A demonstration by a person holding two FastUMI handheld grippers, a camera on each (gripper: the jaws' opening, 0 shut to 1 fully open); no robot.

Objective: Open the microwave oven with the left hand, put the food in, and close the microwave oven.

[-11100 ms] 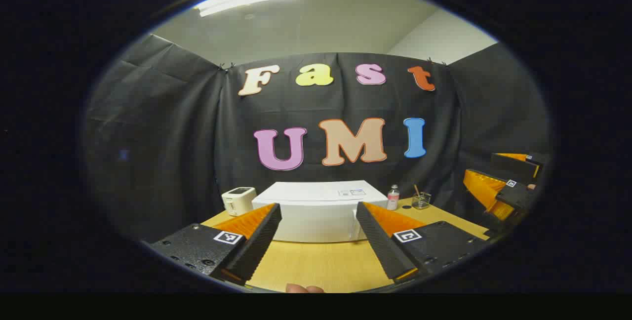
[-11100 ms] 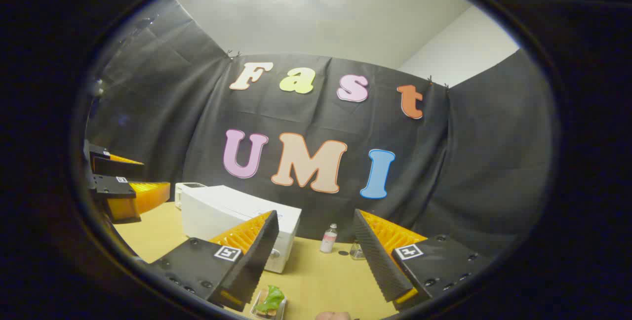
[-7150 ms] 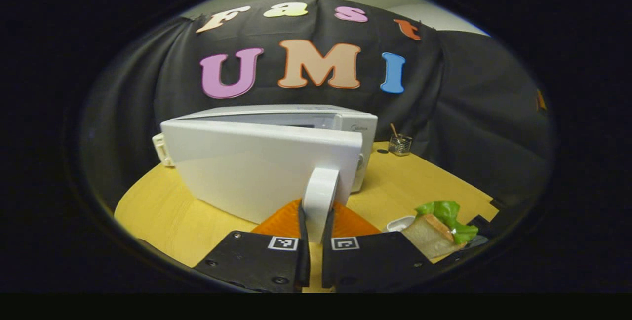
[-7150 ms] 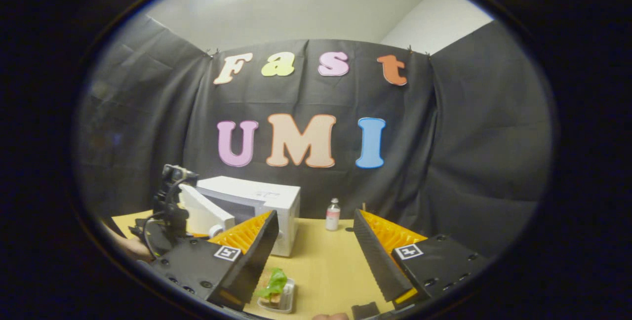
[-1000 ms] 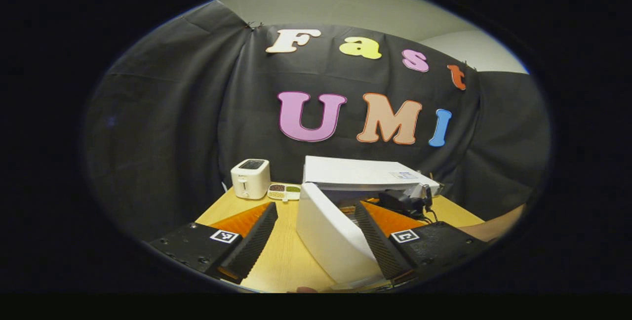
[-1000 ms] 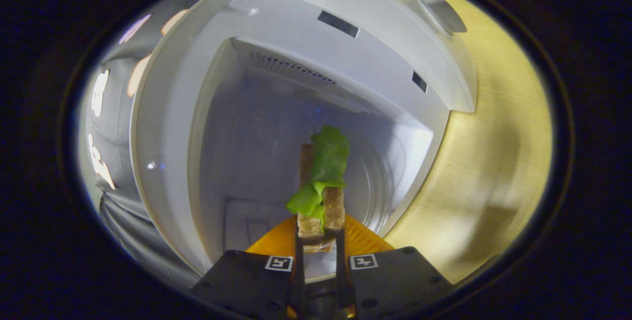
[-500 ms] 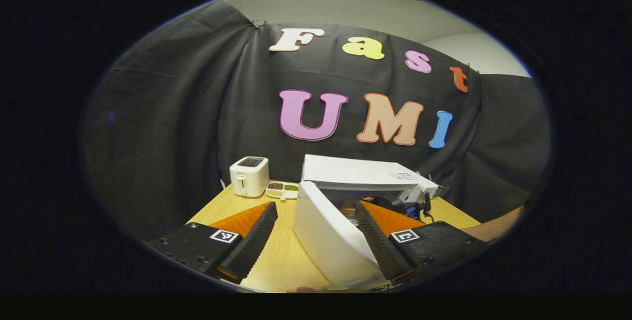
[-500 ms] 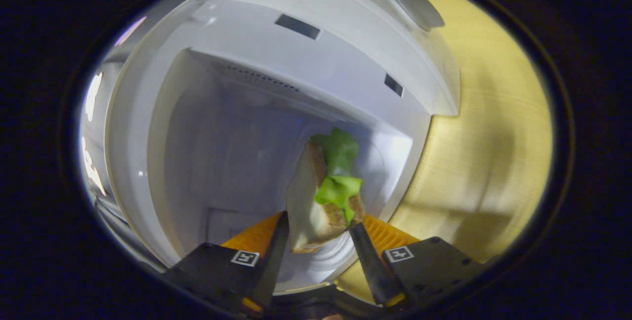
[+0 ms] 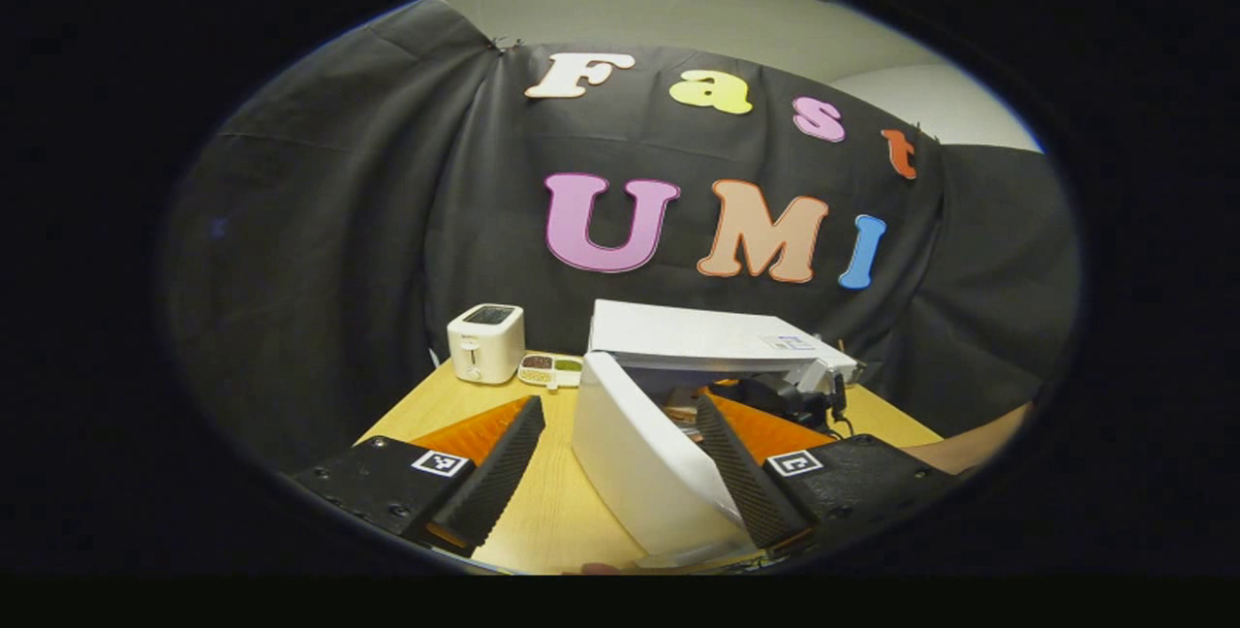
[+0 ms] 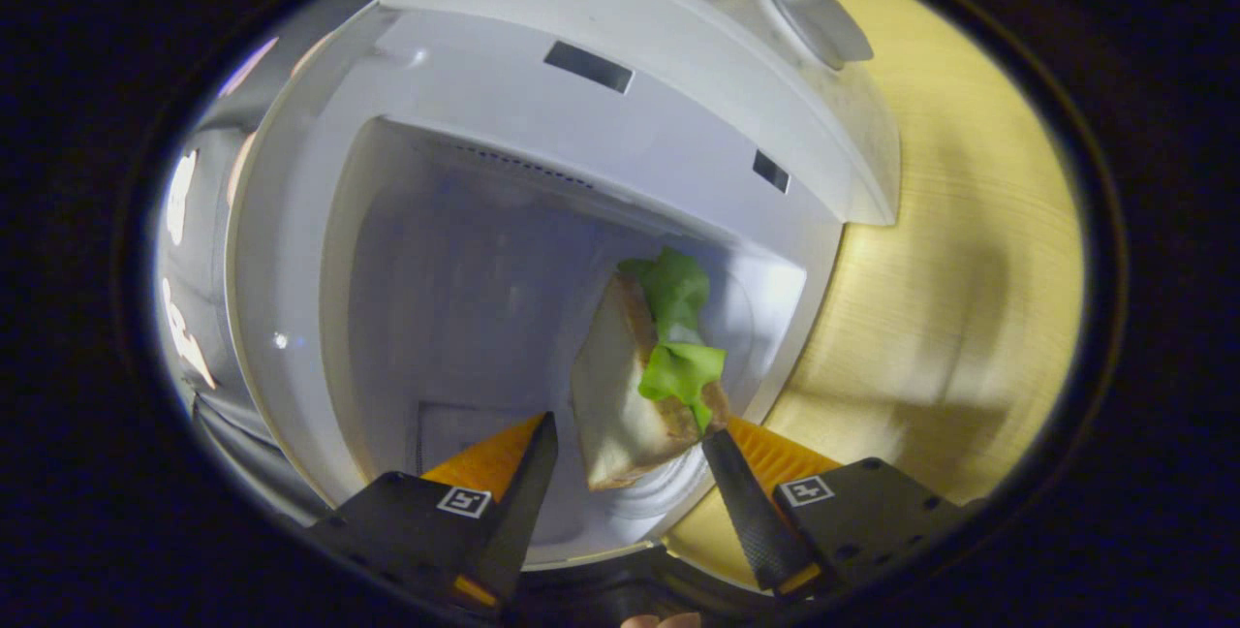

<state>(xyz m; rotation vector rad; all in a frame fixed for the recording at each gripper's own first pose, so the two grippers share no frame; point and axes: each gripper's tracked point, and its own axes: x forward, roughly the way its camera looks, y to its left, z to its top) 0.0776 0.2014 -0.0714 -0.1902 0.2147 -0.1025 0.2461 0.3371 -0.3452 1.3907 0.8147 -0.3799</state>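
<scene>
Right now I have the wooden table [image 9: 542, 512] under both views, with the white microwave oven [image 9: 697, 337] standing on it against the black cloth wall [image 9: 320, 250]. Its door [image 9: 639, 463] is swung wide toward me in the left gripper view, the lower edge reaching down between my left gripper's fingers, nearer the right-hand one. My left gripper [image 9: 620, 473] has its fingers spread apart and grips nothing; bare tabletop shows between the left-hand finger and the door. In the right gripper view the oven cavity [image 10: 465, 298] gapes open, with clear space to the left of the food and the door frame's edge [image 10: 814, 250] close on the right. My right gripper [image 10: 630, 487] is parted too, at the cavity mouth. The sandwich [image 10: 644, 386], bread with green lettuce, sits tilted inside the cavity just beyond the fingertips; I cannot tell whether the right-hand finger touches it. Farther left on the table stand a white toaster [image 9: 486, 343] and, beside it, a small tray of food samples [image 9: 550, 370], well apart from the door.
</scene>
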